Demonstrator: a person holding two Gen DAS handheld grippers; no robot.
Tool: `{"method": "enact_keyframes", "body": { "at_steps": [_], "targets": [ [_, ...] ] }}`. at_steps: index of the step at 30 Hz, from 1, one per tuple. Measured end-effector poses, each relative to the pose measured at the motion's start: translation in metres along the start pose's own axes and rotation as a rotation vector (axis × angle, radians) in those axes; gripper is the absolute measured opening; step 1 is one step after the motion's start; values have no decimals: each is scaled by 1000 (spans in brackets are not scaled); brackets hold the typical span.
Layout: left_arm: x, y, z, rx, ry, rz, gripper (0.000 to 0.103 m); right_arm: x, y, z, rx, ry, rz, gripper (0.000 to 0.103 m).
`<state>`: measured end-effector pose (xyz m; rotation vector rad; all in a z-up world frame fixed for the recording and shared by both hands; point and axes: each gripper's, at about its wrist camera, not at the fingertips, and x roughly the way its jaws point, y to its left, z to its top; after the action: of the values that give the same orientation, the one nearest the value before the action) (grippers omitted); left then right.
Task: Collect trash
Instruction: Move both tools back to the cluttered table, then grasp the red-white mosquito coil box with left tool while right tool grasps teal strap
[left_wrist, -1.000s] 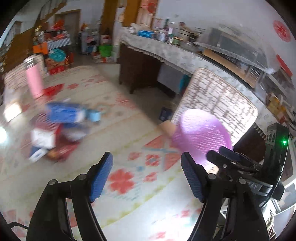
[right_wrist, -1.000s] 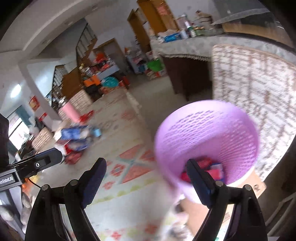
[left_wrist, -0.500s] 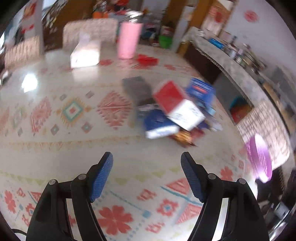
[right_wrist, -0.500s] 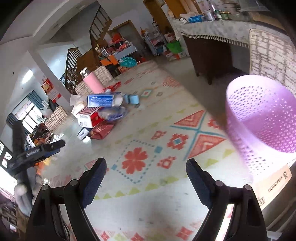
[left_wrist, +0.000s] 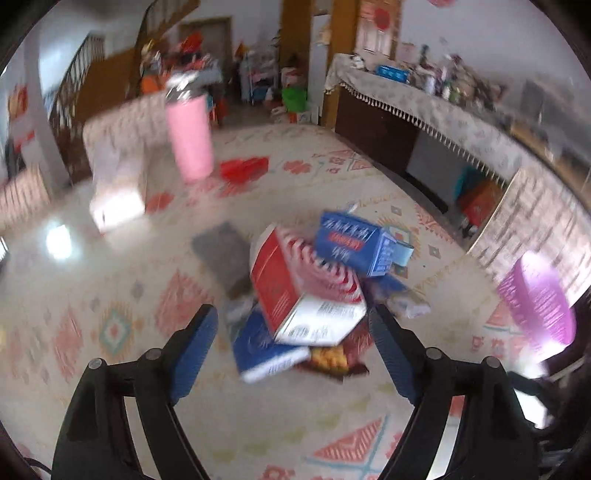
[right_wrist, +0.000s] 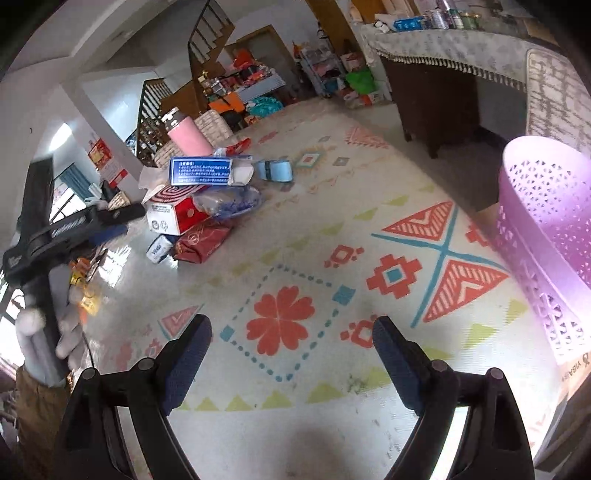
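A heap of trash lies on the patterned floor: a red and white box (left_wrist: 303, 291), a blue box (left_wrist: 351, 245) behind it, a blue packet (left_wrist: 264, 350) and a snack wrapper (left_wrist: 332, 360) under it. My left gripper (left_wrist: 293, 332) is open and empty, just above the near side of the heap. In the right wrist view the heap (right_wrist: 199, 199) lies far left, with a red bag (right_wrist: 203, 240) in front. The purple mesh basket (right_wrist: 546, 236) stands at the right; it also shows in the left wrist view (left_wrist: 535, 295). My right gripper (right_wrist: 291, 347) is open and empty over bare floor.
A pink cylinder (left_wrist: 190, 136) stands behind the heap. A grey mat (left_wrist: 225, 254) lies left of it. A dark cabinet with a fringed cloth (right_wrist: 443, 74) runs along the far right. The left gripper's handle and gloved hand (right_wrist: 48, 266) show at the left edge.
My left gripper has swung from the basket to the heap and come close over it. My right gripper has drawn back from the basket, which now stands at the right edge.
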<state>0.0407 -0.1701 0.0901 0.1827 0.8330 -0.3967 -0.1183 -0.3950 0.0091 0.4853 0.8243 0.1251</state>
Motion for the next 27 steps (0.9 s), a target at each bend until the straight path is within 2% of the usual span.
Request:
{"method": "enact_keyframes", "body": {
  "at_steps": [2,6,9,13,14,15,17,21,27],
  "targets": [
    [5,-13,2,66,-9,39,83,-1,-2,0,7,-1,16,92],
    [19,-34,1,195,-20,182,83,-4,-6,-1,25,-7,44,93],
    [28,-35,1,213,-17,219,83,-5,-6,-2,25,-7,52,93],
    [38,-26,5,166,6,227,83,-5,-5,-3,22,-8,56,93],
    [40,-20,6,130,20,224,79,-5,-5,-3,22,-9,55,93],
    [40,-13,7,89,30,193,53,-5,-5,-3,22,-8,54,93],
    [38,4,6,-7,69,124,53,-5,-4,-3,17,-9,50,93],
    [16,29,-7,-113,35,73,53,-5,-2,-4,5,-8,37,93],
    [-28,52,-35,-161,-60,50,53,2,9,-2,-37,9,-16,94]
  ]
}}
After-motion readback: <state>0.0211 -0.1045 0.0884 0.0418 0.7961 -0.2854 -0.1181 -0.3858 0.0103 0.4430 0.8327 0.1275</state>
